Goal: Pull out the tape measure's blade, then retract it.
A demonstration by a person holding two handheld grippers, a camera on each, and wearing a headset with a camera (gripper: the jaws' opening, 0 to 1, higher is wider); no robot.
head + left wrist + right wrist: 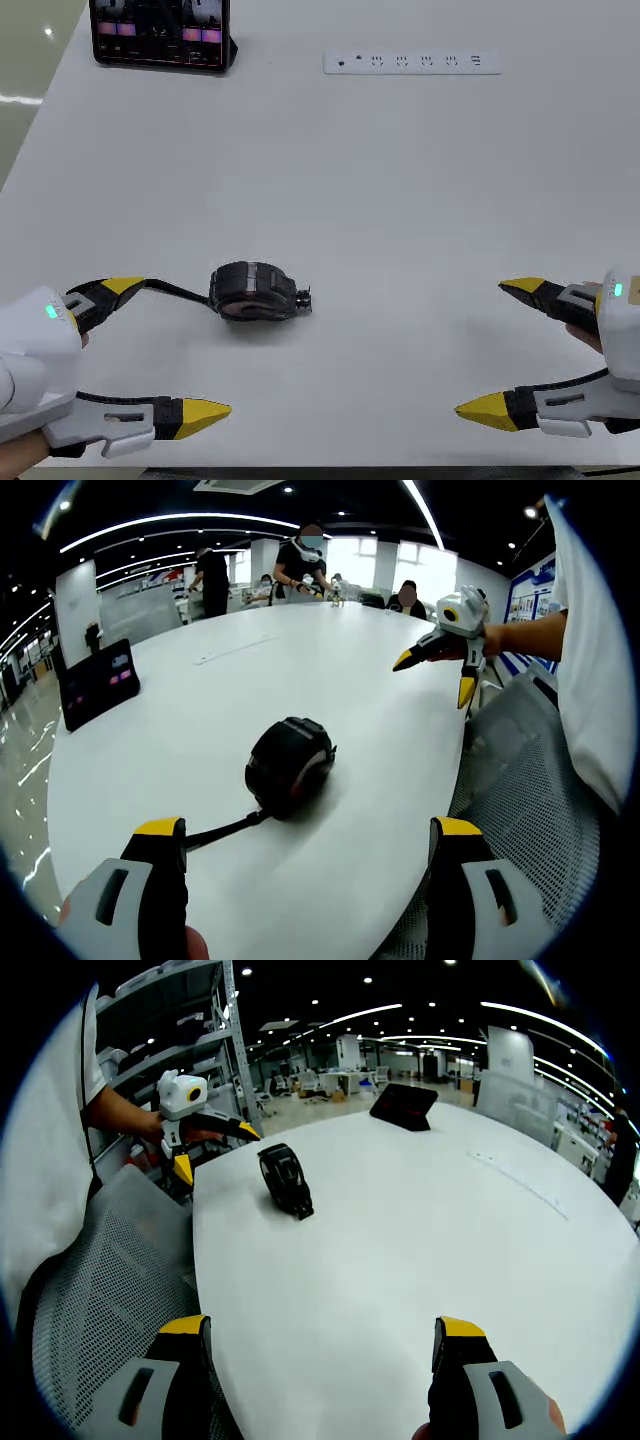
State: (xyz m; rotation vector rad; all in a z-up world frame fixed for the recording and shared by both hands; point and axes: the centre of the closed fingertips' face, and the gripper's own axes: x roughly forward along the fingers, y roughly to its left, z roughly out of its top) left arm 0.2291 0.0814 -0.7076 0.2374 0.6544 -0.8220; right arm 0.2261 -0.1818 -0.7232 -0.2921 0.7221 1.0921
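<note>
Here, both grippers hold their jaws wide apart with nothing between them, the left gripper (168, 348) at the near left of the white table (400, 180) and the right gripper (500, 348) at the near right. The black tape measure (255, 292) lies just beyond the left gripper, well apart from the right, its strap (175, 291) trailing to one left jaw tip. Farther off are a tablet (160, 35) and a power strip (412, 62).

White grippers (172, 348) (497, 348) — black jaws, yellow tips (205, 410).

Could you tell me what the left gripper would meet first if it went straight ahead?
Most likely the tape measure, lying just ahead of the left gripper, nearer one jaw; depth is hard to judge.
</note>
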